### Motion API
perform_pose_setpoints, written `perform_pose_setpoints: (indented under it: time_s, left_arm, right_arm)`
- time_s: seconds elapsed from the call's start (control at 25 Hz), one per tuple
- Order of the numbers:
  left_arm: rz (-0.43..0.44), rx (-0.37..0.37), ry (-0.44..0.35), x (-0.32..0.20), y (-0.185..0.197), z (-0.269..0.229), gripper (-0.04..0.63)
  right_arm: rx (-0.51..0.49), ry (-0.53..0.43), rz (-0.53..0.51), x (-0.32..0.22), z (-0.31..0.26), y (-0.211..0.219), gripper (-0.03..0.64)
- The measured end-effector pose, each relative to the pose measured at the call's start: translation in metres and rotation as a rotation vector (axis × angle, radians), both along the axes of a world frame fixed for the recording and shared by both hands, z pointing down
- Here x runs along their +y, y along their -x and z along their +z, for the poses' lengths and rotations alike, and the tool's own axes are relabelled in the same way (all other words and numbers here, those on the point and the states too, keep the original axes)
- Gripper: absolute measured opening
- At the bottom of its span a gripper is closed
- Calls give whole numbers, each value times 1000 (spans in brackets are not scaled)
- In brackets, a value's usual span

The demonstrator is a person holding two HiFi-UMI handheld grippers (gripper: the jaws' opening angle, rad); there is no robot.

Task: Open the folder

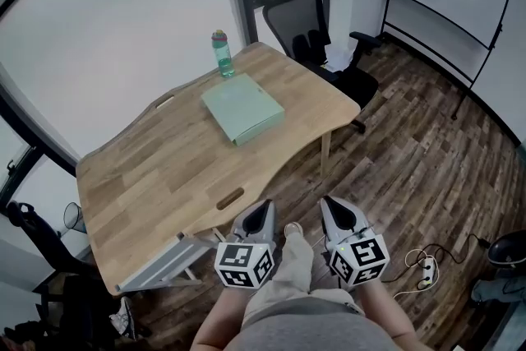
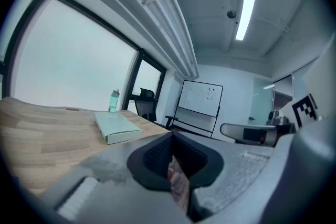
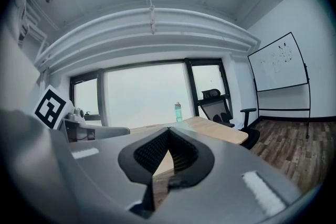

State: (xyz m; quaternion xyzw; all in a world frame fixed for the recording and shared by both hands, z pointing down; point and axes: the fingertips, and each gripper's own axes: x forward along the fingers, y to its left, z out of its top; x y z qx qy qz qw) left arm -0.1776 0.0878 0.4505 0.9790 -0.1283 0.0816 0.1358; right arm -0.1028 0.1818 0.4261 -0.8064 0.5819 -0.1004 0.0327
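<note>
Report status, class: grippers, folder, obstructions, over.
Left gripper and right gripper both shut, empty, short of the table. Folder closed, lying flat, untouched. Bottle stands by its far corner.

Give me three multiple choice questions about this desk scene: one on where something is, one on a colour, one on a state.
1. Where does the water bottle stand?
A. On a shelf
B. On the table, beside the folder
C. Under the table

2. What colour is the folder?
A. Red
B. Pale green
C. Black

3. How does the folder lie?
A. Spread open
B. Standing on edge
C. Closed and flat

Answers:
1 B: the head view shows it upright on the wood at the folder's far corner.
2 B: its cover is pale green in the head view and the left gripper view.
3 C: its cover is down and it lies flat on the table.
</note>
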Motion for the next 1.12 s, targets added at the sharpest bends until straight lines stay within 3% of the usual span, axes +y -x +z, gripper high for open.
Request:
perform_pose_setpoints:
  time_s: [0.36, 1.12]
  left_arm:
    - [-28, 3, 0, -56, -60, 6, 5]
    - [-97, -23, -6, -208, -185, 4, 5]
  right_arm:
    - [14, 14, -22, -53, 3, -62, 2]
    - [41, 34, -150, -222, -15, -189, 2]
